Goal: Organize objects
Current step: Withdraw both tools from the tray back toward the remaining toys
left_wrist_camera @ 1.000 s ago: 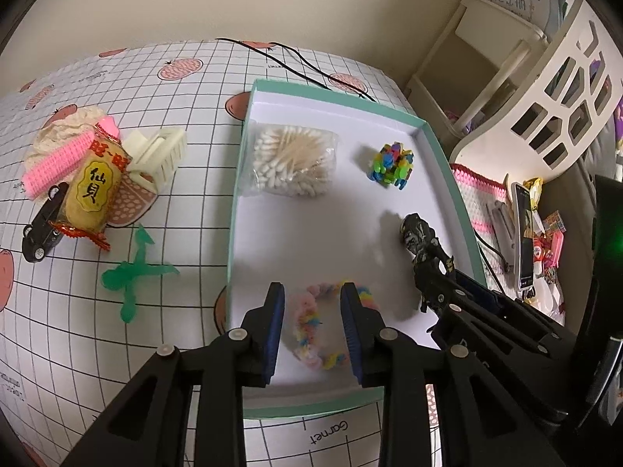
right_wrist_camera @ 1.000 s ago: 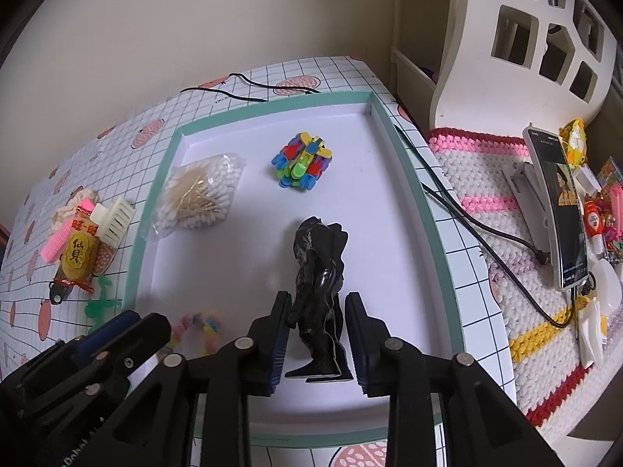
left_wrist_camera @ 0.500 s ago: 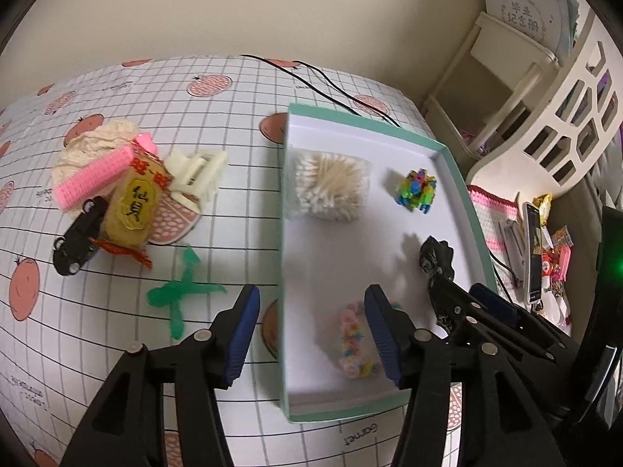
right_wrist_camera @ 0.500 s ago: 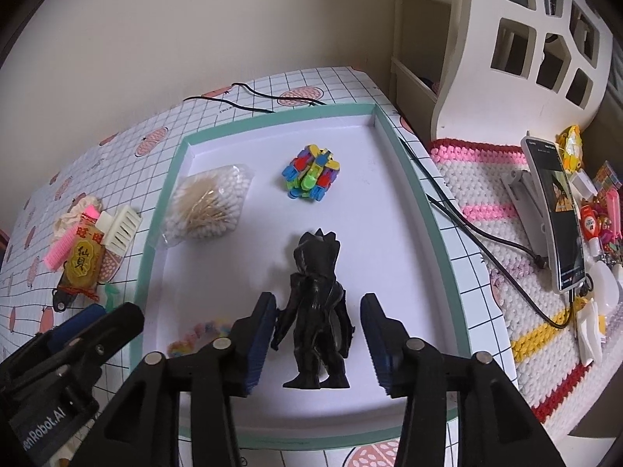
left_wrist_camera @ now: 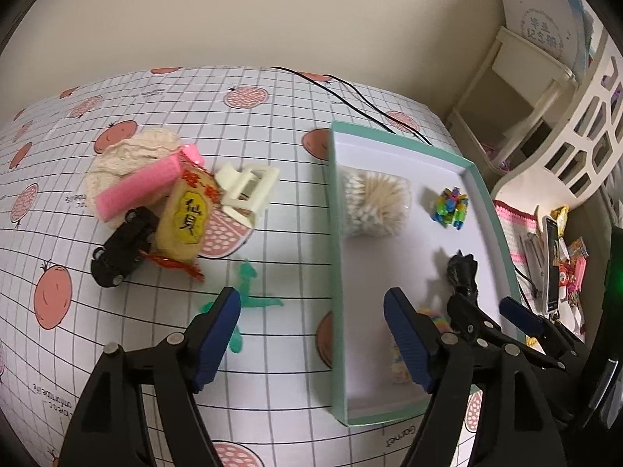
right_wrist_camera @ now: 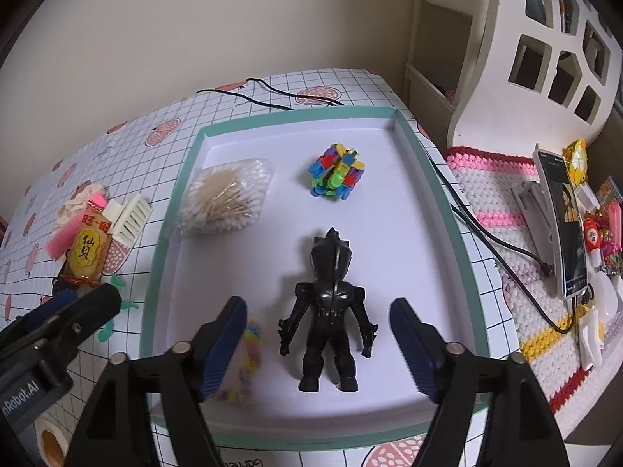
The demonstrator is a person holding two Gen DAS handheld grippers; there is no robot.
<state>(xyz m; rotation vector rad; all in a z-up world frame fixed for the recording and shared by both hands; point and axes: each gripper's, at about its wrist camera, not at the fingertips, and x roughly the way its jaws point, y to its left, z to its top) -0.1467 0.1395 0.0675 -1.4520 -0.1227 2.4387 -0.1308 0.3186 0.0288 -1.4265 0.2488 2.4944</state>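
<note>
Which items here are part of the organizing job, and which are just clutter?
Job:
- teal tray
- in it: black figure, cotton swabs, block toy, rainbow bracelet
- outside it on the table: toy car, snack pack, hair clip, pink roller, green toy

Clutter:
- phone
- black cable
- white shelf

Tray (right_wrist_camera: 163, 241) sat on the table (left_wrist_camera: 272, 124), toward its right side. In the tray: cotton swab bag (right_wrist_camera: 227, 198) far left, block toy (right_wrist_camera: 338, 171) far right, figure (right_wrist_camera: 329, 311) lying near centre, bead bracelet (right_wrist_camera: 245, 354) near left. Left of the tray on the table: hair clip (left_wrist_camera: 249, 186), snack packet (left_wrist_camera: 189, 222), roller (left_wrist_camera: 138, 190) on a cloth (left_wrist_camera: 132, 153), toy car (left_wrist_camera: 124, 249) nearest left, plastic figure (left_wrist_camera: 249, 299) near, just left of the tray. Cable (right_wrist_camera: 264, 95) ran behind the tray.
</note>
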